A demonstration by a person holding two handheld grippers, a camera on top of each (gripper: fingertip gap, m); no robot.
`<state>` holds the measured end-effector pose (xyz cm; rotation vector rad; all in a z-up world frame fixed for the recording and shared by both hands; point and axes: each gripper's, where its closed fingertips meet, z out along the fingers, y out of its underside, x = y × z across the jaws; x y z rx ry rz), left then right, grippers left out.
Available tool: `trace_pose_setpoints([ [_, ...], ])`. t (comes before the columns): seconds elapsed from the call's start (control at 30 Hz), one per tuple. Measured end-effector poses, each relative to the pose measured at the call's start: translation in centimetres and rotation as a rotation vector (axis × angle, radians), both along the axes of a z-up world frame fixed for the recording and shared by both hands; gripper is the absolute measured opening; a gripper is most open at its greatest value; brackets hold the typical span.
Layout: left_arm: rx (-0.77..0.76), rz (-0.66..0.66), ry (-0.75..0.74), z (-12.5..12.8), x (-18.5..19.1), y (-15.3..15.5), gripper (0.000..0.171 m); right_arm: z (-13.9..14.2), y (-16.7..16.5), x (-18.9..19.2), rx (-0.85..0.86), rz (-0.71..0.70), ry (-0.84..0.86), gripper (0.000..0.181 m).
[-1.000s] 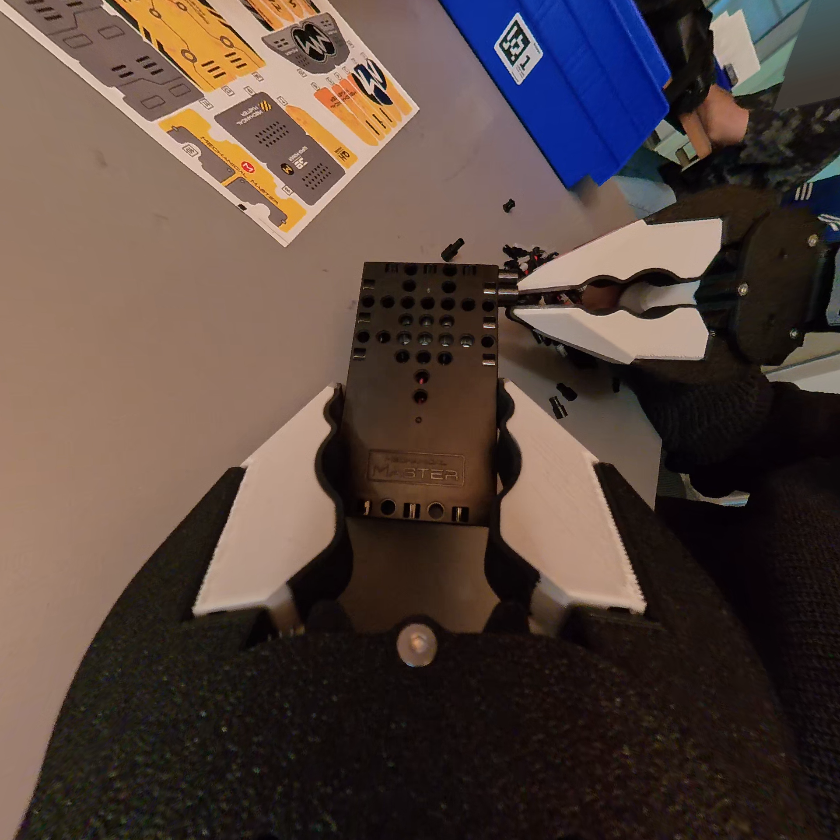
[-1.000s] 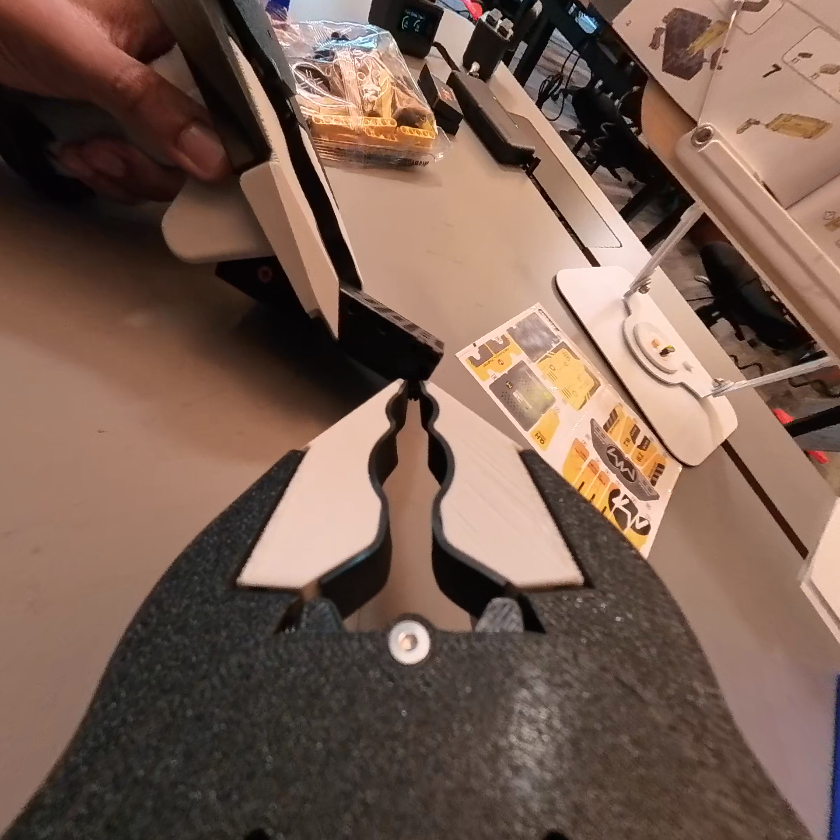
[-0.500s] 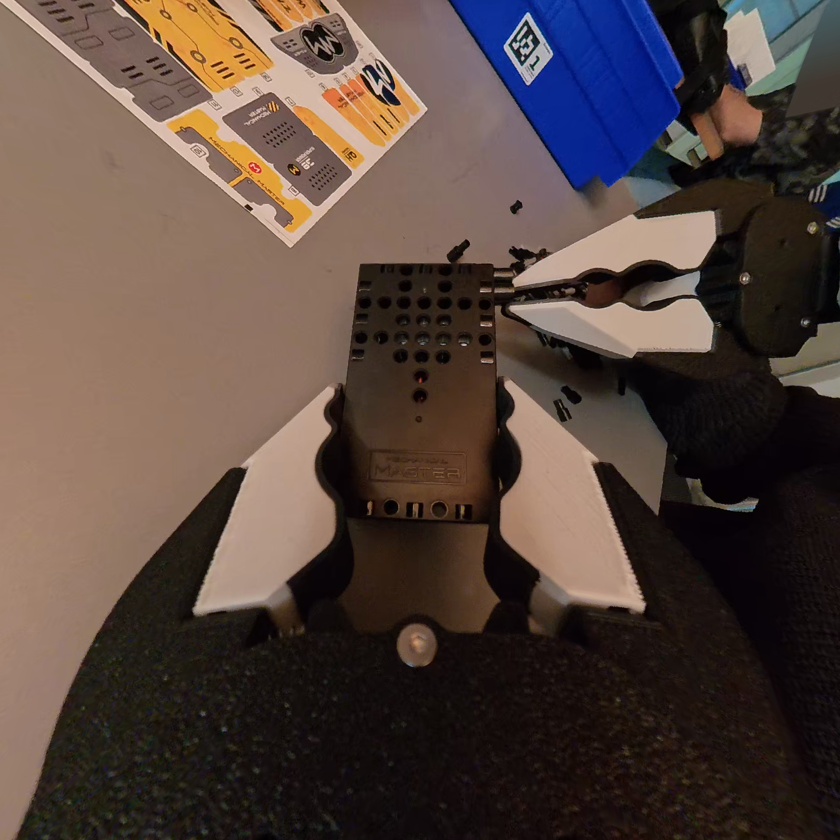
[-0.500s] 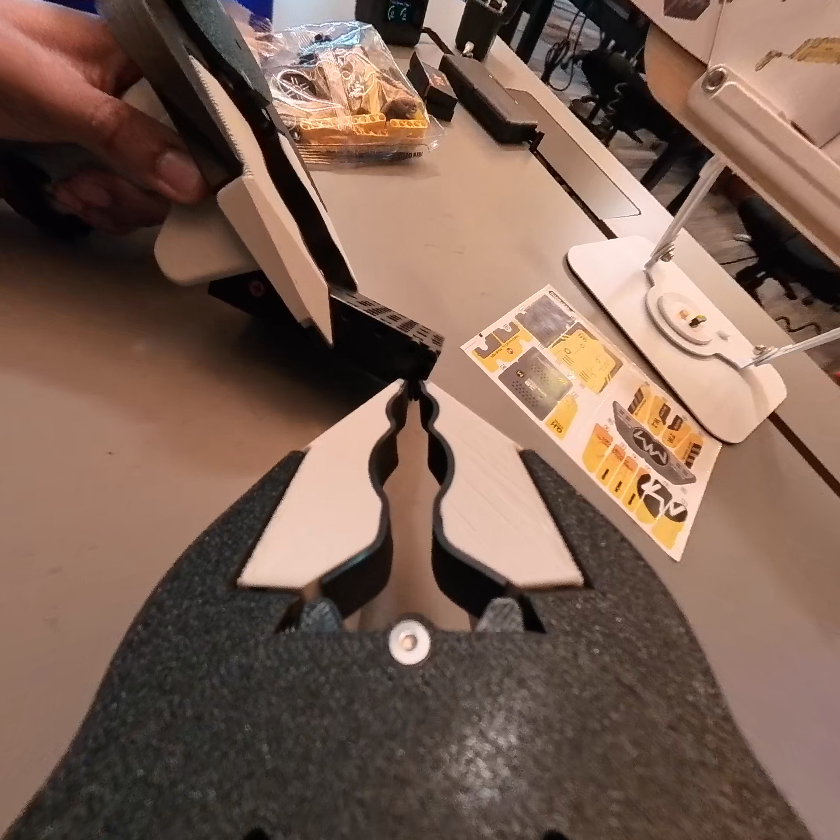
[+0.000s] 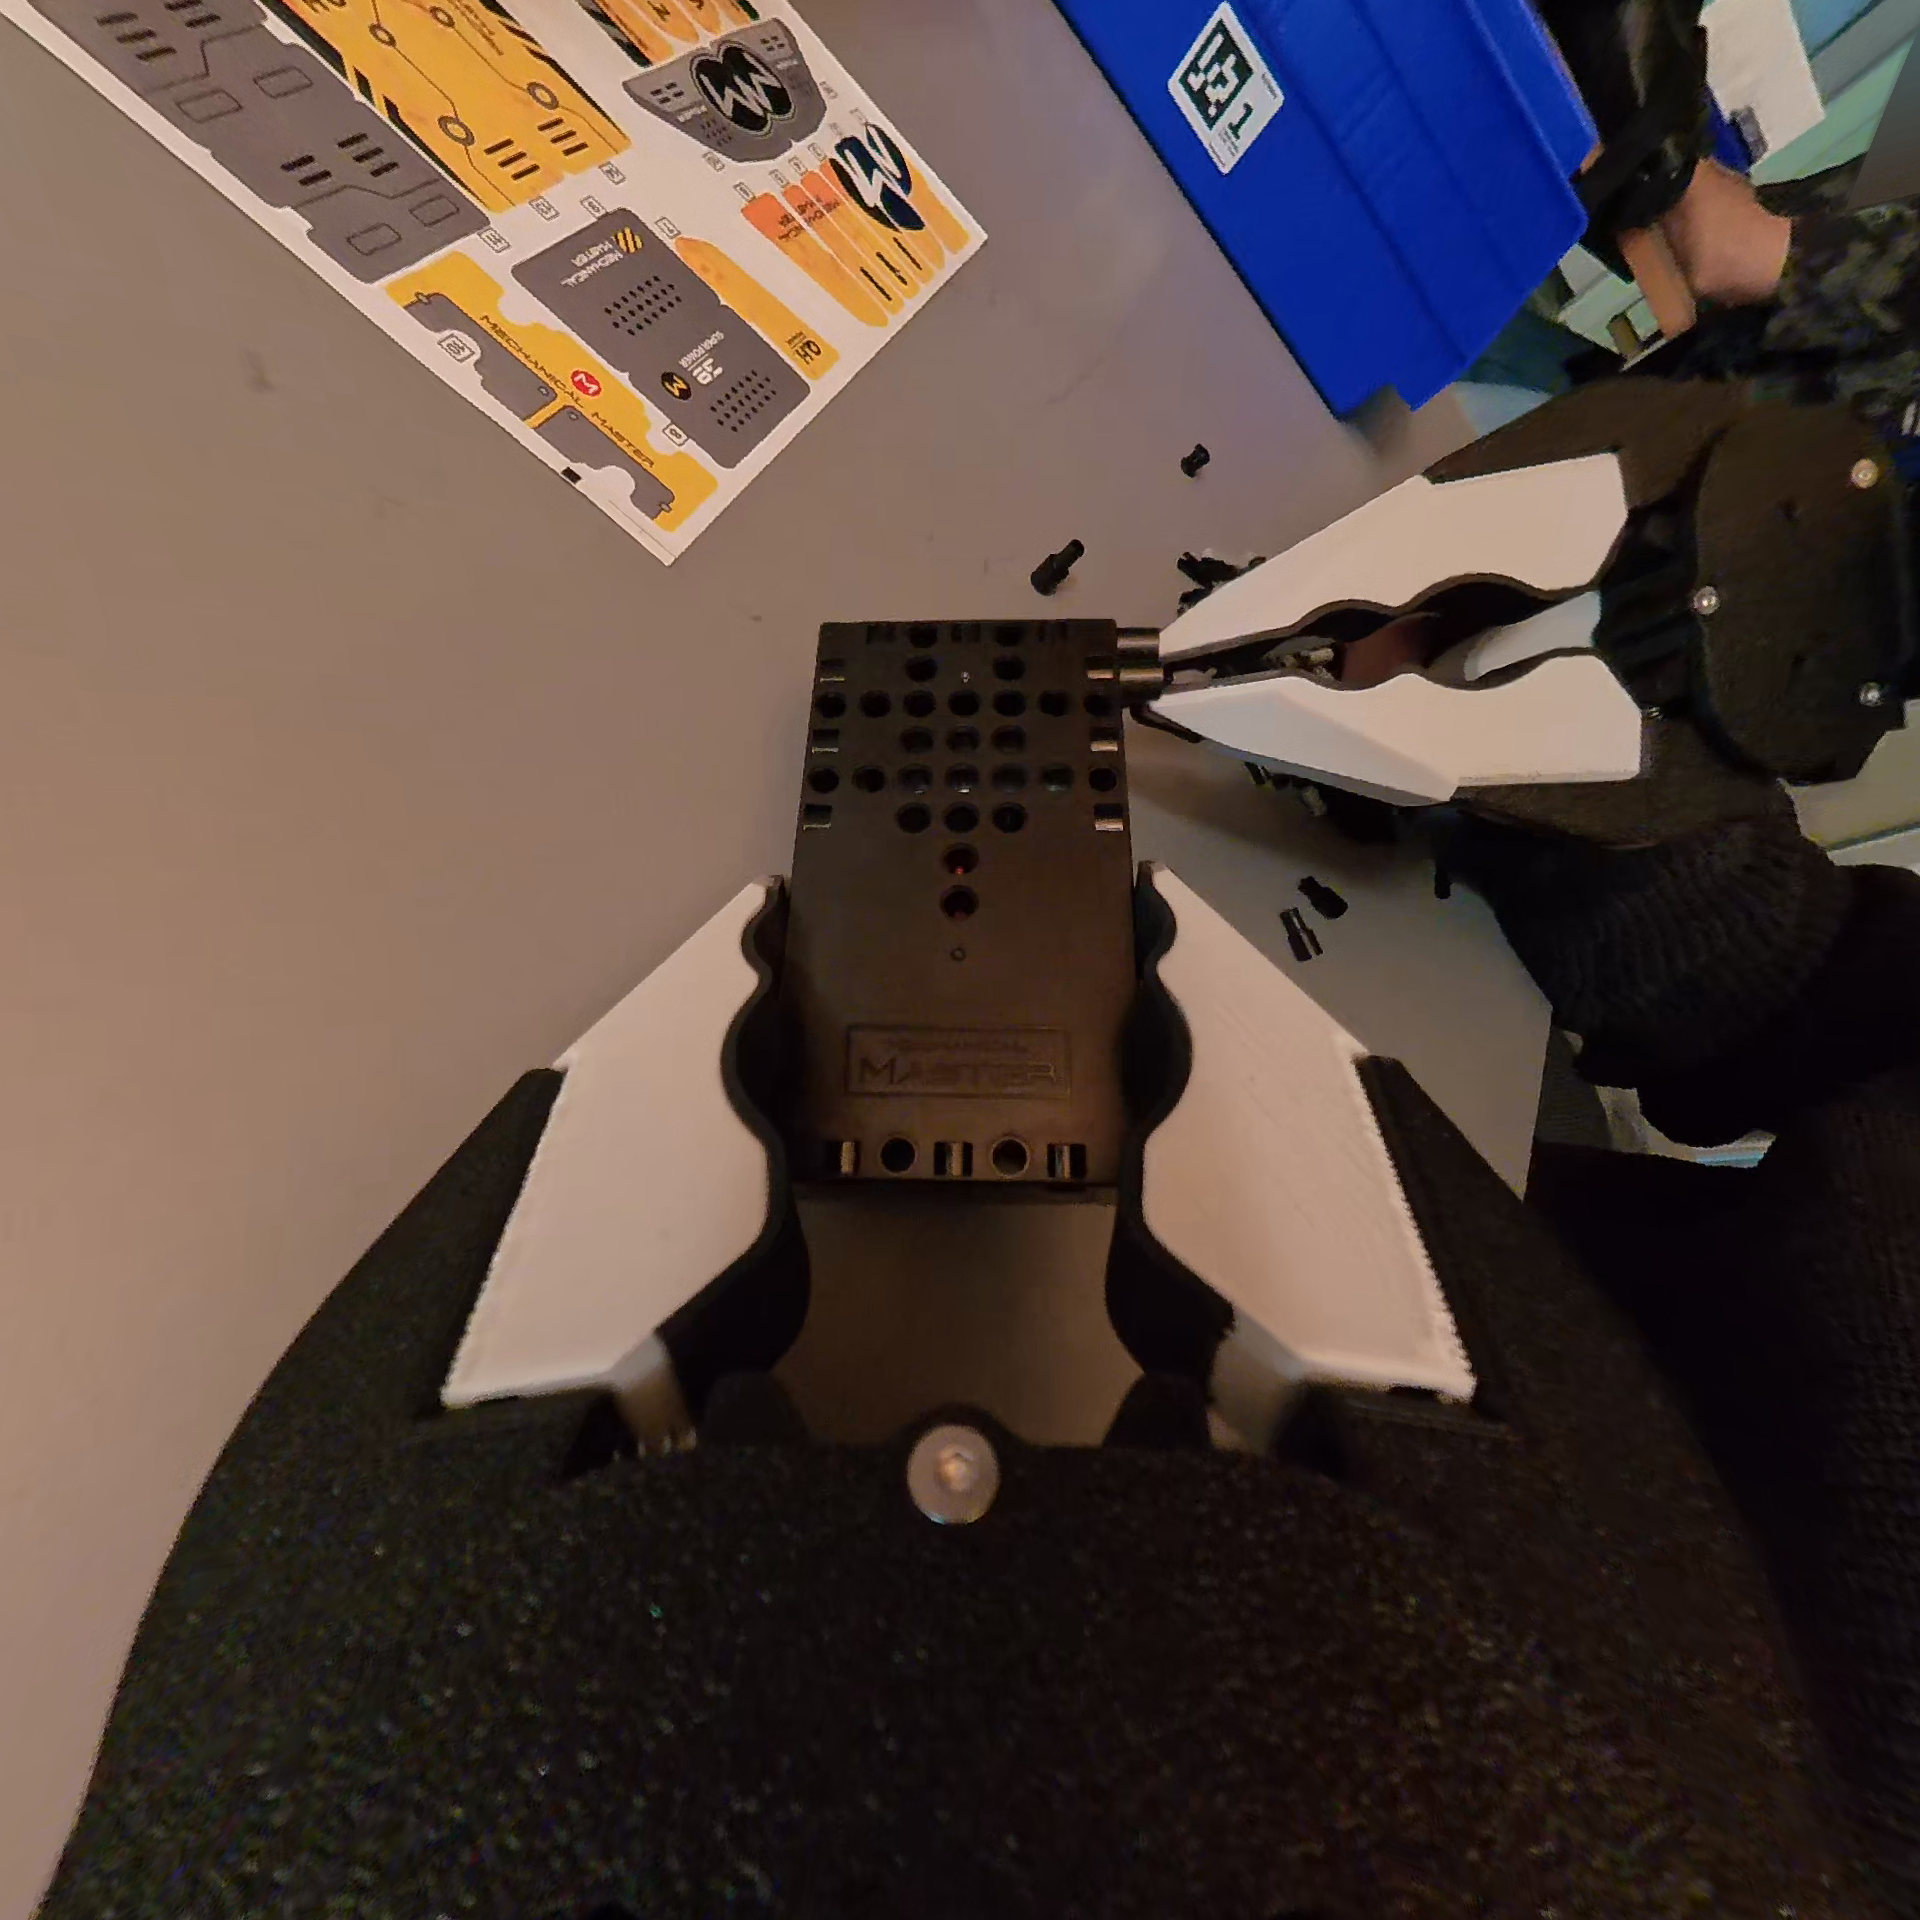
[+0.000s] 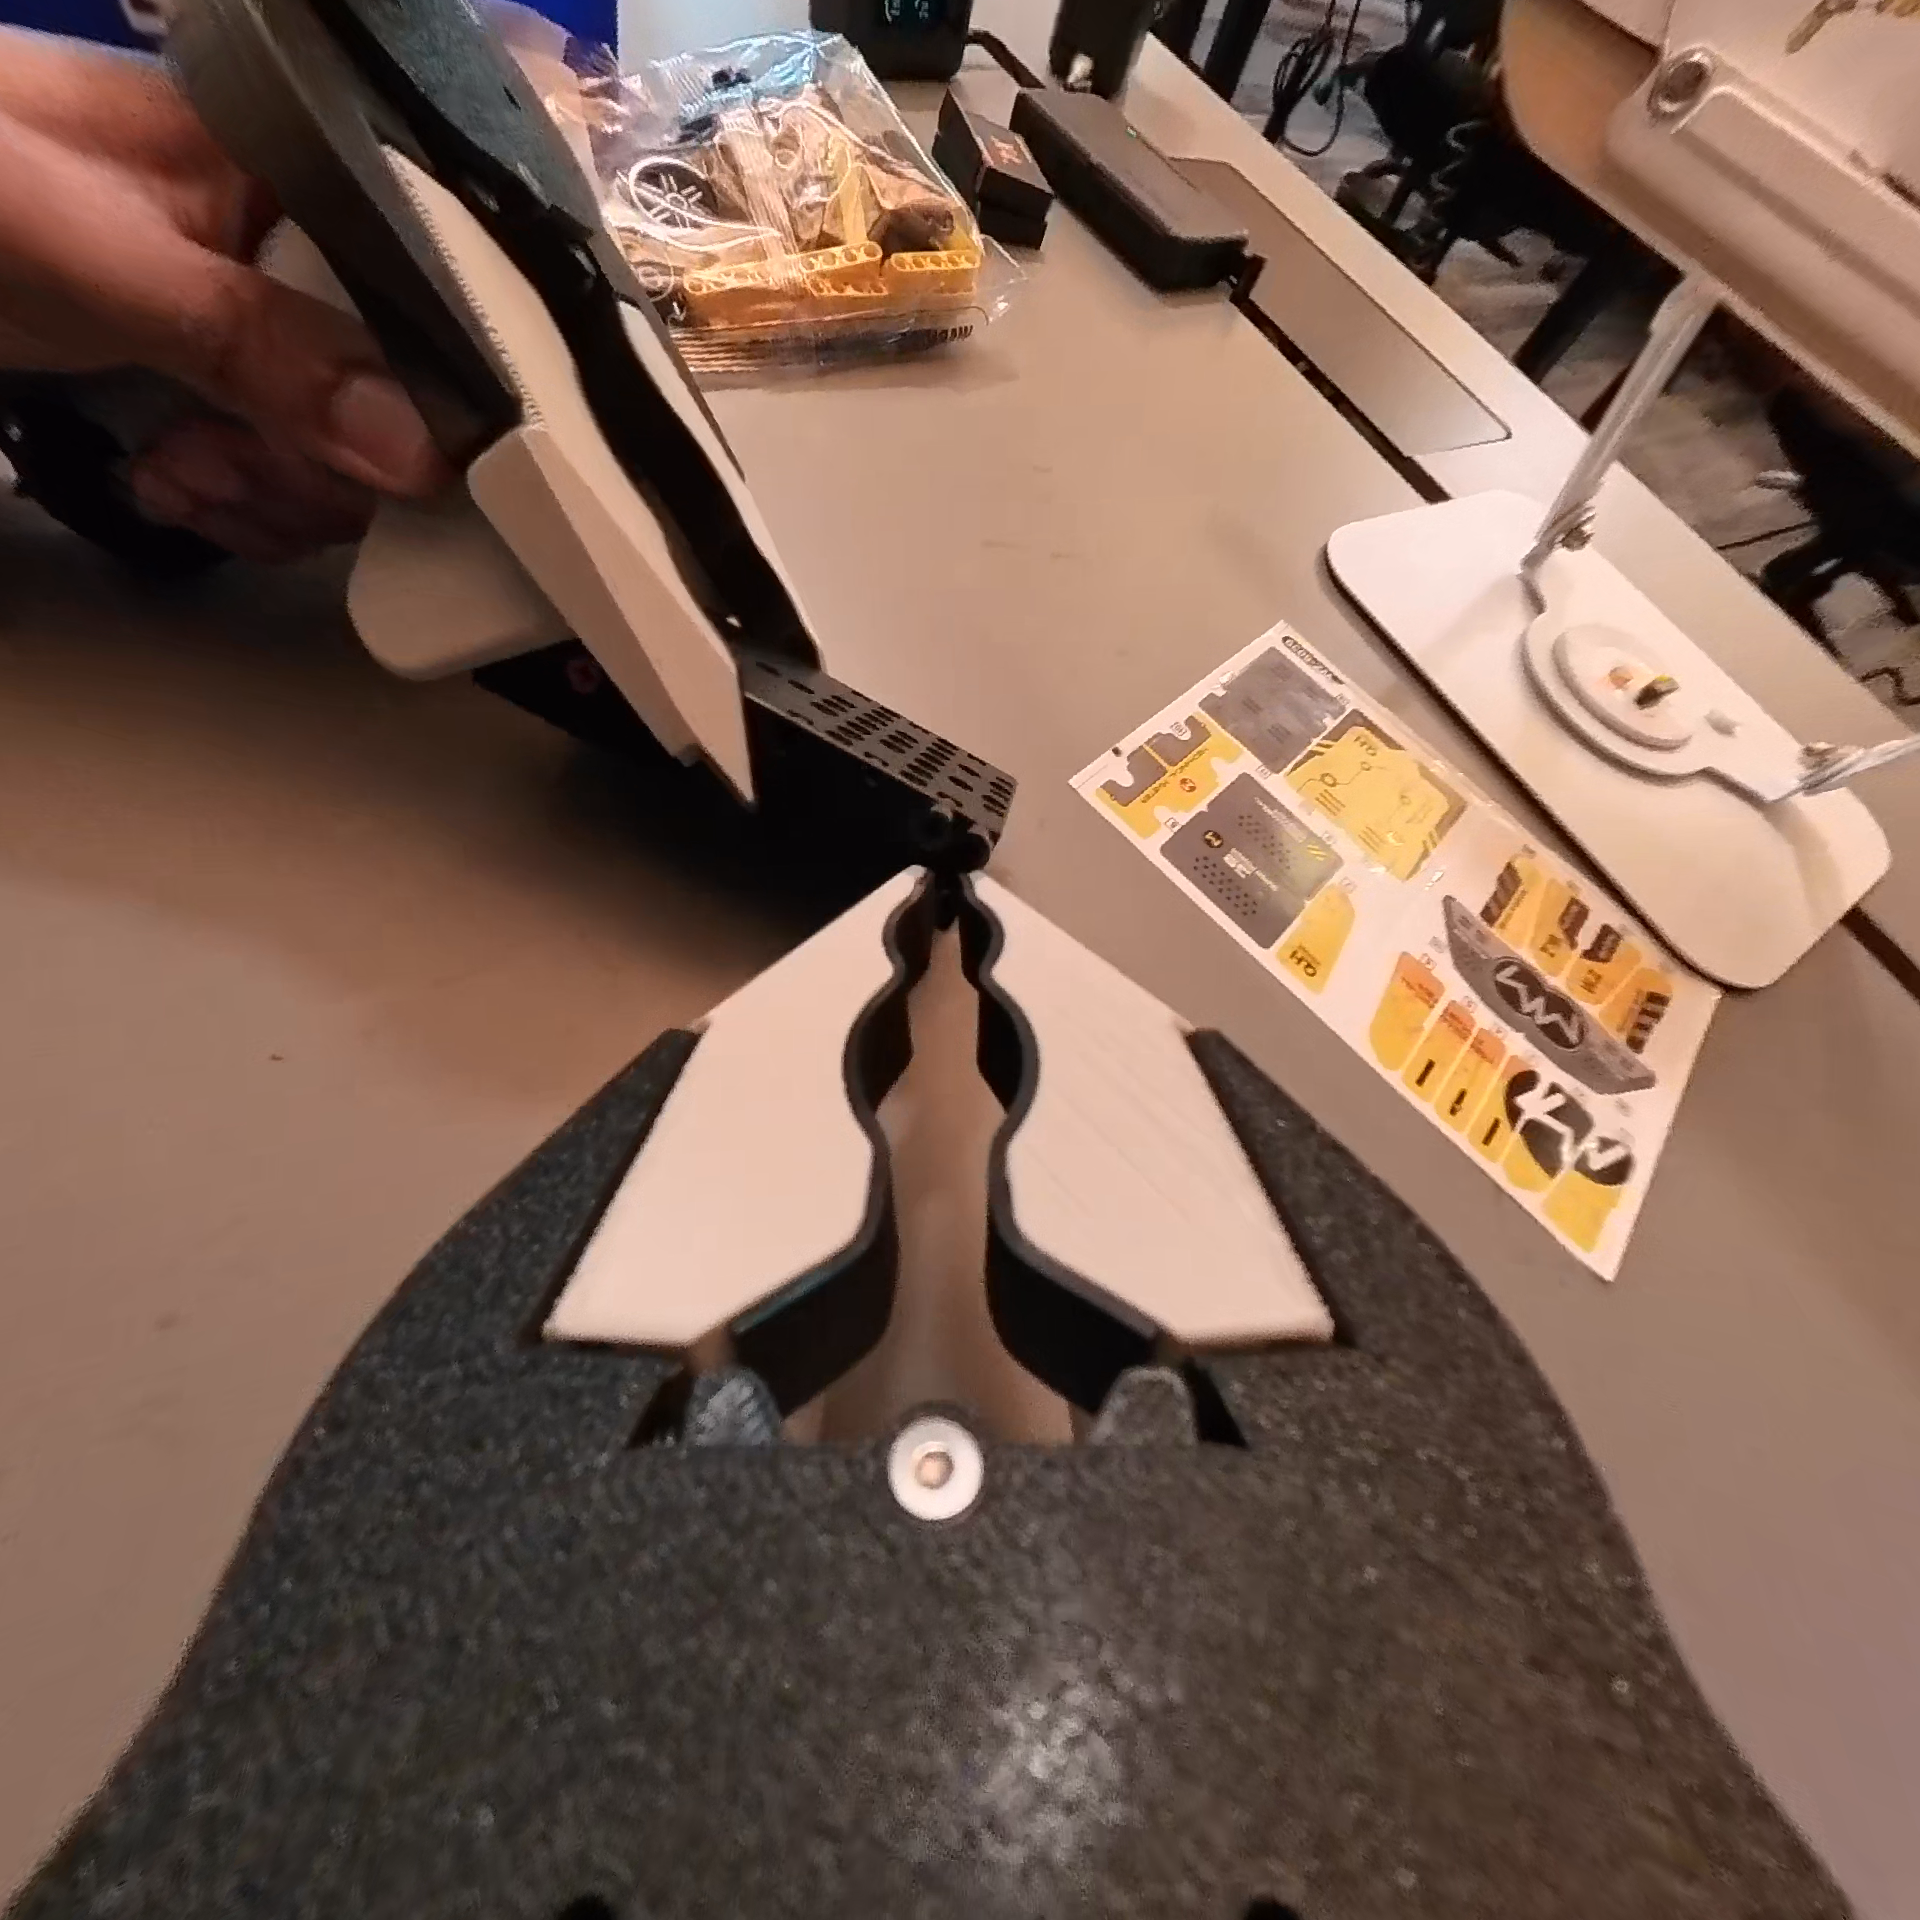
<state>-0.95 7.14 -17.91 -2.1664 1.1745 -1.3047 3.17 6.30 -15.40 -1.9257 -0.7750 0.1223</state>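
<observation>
Left gripper clamps a flat black perforated plastic box from both sides, over the grey tabletop. Right gripper, nearly closed, pinches a small black pin at the box's far corner. Yellow-and-grey sticker sheet lies beside a white lamp base; blue bin beyond.

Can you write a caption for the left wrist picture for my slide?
Left gripper clamps a black holed block above a grey table while the right gripper pinches a small black pin at its corner.
</observation>
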Motion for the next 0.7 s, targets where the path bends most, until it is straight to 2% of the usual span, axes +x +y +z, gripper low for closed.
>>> trace_pose_setpoints([
  [0.47,-0.05,0.007,-0.04,0.2,0.0,0.1,0.066,0.1,-0.4,-0.1,0.047,0.019,-0.063,0.005],
  [0.6,-0.06,0.007,-0.047,0.3,0.0,0.1,0.066,0.6,-1.0,-1.0,0.124,0.087,-0.119,0.005],
  [0.7,-0.062,0.005,-0.048,0.3,-0.1,0.1,0.066,1.3,-1.3,-2.2,0.173,0.133,-0.095,0.005],
])
